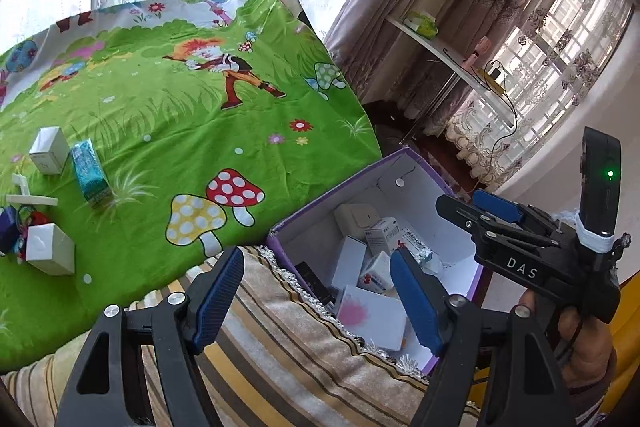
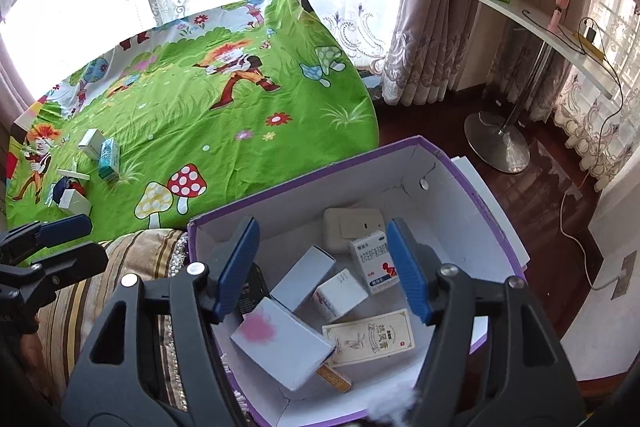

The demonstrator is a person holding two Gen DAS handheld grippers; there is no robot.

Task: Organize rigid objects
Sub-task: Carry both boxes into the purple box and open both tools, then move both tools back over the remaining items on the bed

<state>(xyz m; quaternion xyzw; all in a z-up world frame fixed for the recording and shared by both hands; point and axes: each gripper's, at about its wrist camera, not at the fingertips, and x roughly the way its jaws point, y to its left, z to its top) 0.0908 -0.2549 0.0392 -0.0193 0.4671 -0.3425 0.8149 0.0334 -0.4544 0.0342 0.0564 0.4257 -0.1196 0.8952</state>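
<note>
A purple box with a white inside (image 2: 460,187) (image 1: 304,211) holds several small cartons, among them a white one with a pink blot (image 2: 280,343) and a blue-and-white medicine carton (image 2: 374,261). My right gripper (image 2: 322,267) is open and empty above the box; it also shows in the left wrist view (image 1: 480,215). My left gripper (image 1: 318,291) is open and empty over the box's near-left rim. On the green cartoon cloth (image 1: 180,115) lie a white carton (image 1: 50,151), a teal carton (image 1: 90,173) and a white box (image 1: 50,249).
A striped cushion (image 1: 288,347) lies between the cloth and the box. A white shelf on a metal stand (image 2: 520,15) with cables stands at the right by the curtains. Dark wood floor (image 2: 532,195) lies beyond the box.
</note>
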